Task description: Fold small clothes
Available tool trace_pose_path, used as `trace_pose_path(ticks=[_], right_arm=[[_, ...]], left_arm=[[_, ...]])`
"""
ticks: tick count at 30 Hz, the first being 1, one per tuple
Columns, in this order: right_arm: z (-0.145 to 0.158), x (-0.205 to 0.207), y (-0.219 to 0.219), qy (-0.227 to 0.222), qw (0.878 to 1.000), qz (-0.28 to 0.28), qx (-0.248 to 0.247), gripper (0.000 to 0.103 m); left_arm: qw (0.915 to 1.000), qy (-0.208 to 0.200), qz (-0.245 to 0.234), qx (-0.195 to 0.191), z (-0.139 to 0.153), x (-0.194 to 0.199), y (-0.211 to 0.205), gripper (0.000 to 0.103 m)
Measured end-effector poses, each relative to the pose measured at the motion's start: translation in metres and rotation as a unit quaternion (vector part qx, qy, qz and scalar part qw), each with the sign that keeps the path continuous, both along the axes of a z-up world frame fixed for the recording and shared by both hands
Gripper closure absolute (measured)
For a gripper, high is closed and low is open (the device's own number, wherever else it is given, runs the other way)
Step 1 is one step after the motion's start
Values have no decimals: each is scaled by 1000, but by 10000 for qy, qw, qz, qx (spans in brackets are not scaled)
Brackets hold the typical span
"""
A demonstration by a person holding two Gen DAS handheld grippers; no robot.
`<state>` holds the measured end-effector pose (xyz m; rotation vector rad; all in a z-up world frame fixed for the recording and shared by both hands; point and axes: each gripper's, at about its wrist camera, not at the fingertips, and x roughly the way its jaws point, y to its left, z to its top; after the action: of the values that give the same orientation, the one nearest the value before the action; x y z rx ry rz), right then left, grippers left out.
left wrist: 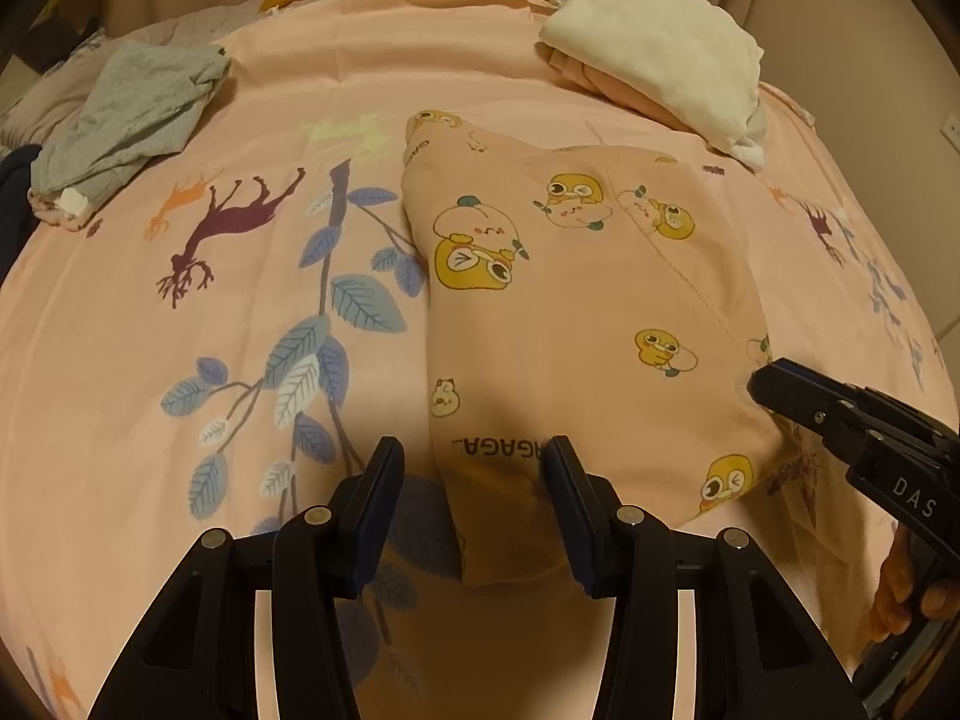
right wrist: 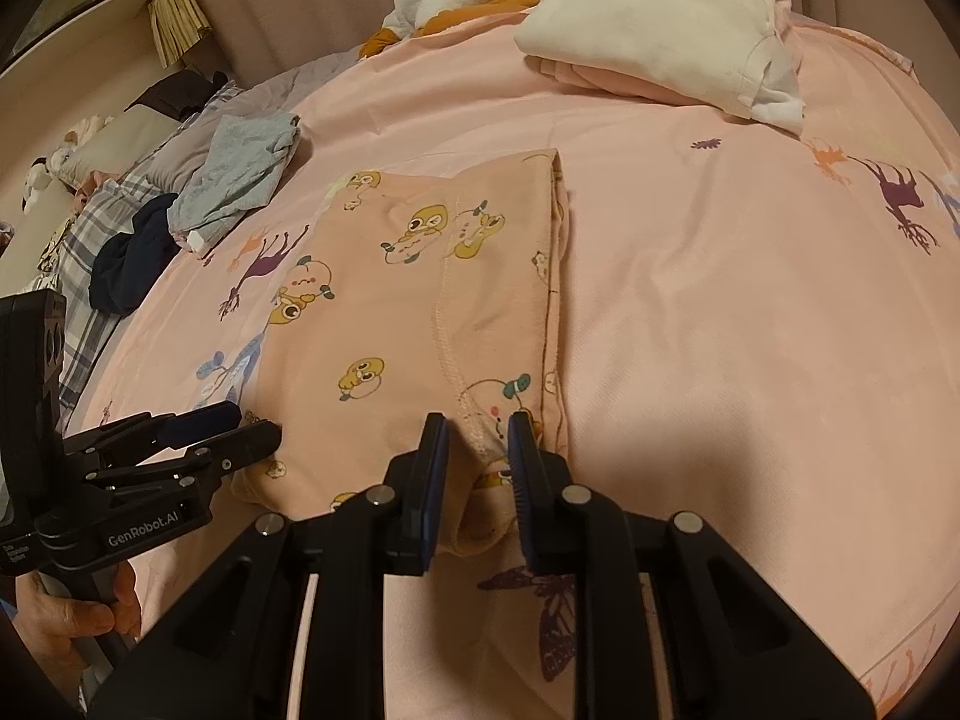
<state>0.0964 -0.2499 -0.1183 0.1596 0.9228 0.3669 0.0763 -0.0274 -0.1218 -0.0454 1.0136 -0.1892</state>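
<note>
On the bed: the pink printed garment point(left wrist: 576, 312) lies flat on the pink bedspread point(left wrist: 240, 360), already doubled lengthwise, its near hem just in front of both my tools.
Left hand-held gripper point(left wrist: 474, 480): spread, its pads standing either side of the near left corner of the cloth; nothing pinched, as far as I can see.
Right hand-held gripper point(right wrist: 477, 468): nearly pressed together, a bunched bit of the hem by the stitched seam pinched between the pads.
How it handles: I judge it light, thin and limp; it will sag and slide against itself, so one grip alone would let the fold fall open.
Where to take hold: the two near corners of the hem, catching all layers at once, then carry them toward the far edge.
Only the left view shows: the print and lettering at the near left corner, and my right tool coming in from the side with its tip on the cloth's right edge.
Only the right view shows: the stacked layers along the folded right edge, the pinch itself, and the hand point(right wrist: 78, 612) carrying the left tool.
Other laundry: a grey piece point(left wrist: 132, 114) lies far left, a white and pink folded stack point(left wrist: 660, 54) far right, both well apart.
</note>
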Motion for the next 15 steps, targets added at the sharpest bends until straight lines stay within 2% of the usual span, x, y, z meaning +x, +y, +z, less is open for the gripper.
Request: trace_pose_path(ticks=[7, 9, 15], right_arm=[[2, 1, -5, 3, 9999, -95, 32, 82], [6, 0, -9, -62, 9999, -150, 50, 77], [21, 18, -10, -290, 9992, -195, 211, 76]], left_arm=[[10000, 2, -6, 7, -2, 0, 0, 53], [10000, 1, -14, 15, -3, 0, 0, 53], [10000, 2, -19, 14, -4, 0, 1, 53]])
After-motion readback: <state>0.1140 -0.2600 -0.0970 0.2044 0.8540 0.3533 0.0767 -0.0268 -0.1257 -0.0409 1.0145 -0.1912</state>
